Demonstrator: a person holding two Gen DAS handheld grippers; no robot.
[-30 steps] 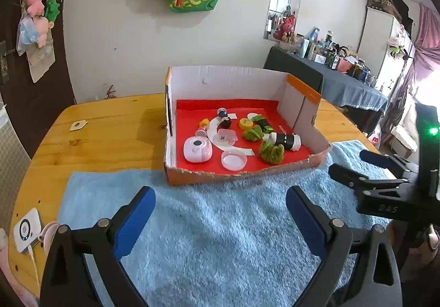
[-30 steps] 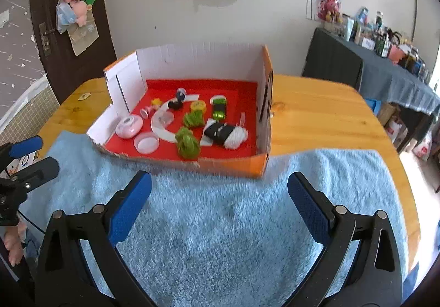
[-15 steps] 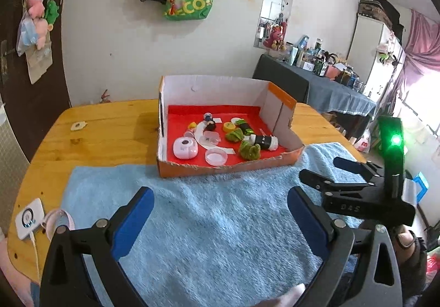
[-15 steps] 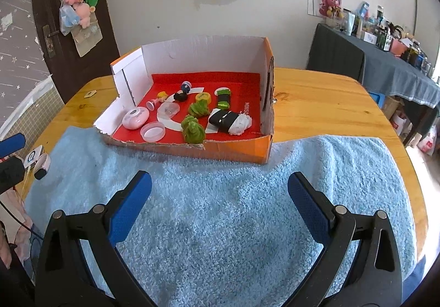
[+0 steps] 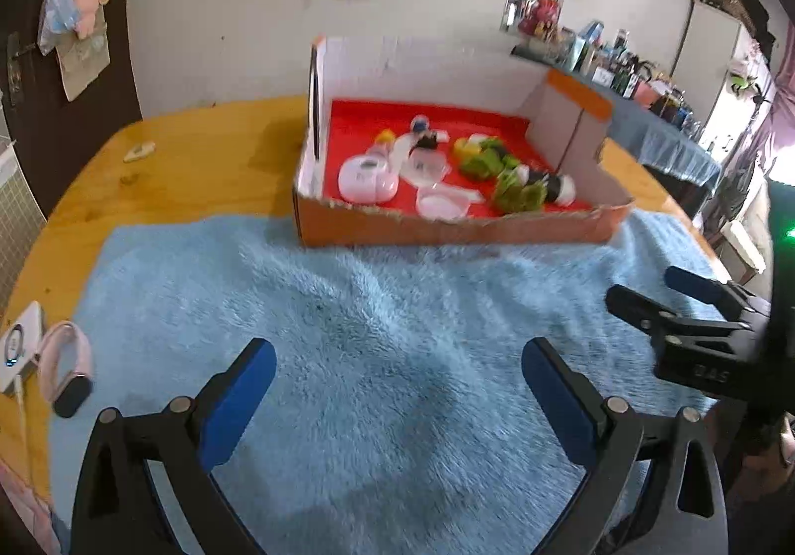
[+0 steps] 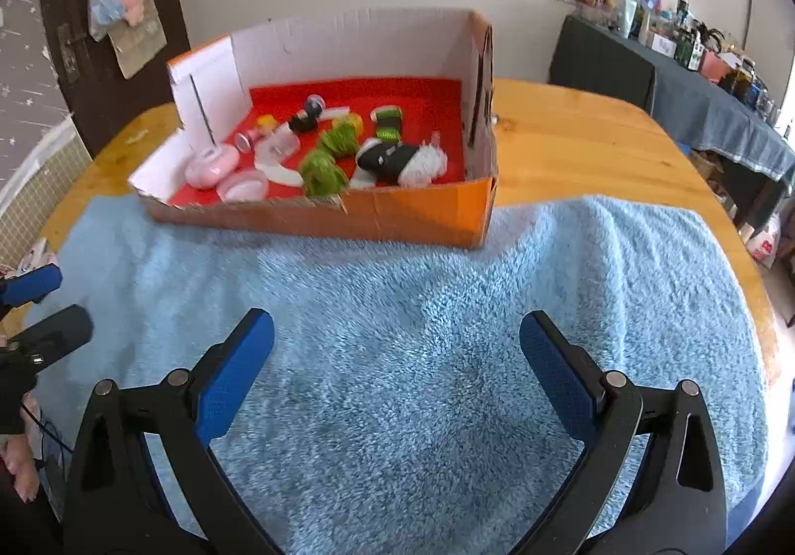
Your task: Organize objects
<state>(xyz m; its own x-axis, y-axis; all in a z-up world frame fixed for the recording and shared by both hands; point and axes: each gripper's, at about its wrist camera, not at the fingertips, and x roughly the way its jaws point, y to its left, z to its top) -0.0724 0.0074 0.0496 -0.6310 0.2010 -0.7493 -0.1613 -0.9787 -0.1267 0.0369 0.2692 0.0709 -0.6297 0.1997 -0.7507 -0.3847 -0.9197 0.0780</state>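
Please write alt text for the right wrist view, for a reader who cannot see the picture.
The right gripper, its blue jaws wide open and empty, hangs over a fluffy blue towel on a wooden table. Beyond it stands an open cardboard box with a red floor, holding small green, pink, black and white items.

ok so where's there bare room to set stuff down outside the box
The blue towel is bare from the cardboard box front wall to both open grippers, left gripper and right gripper. The wooden table right of the box is bare too. Crowded: the box's red floor, and the left table edge by the pink watch.
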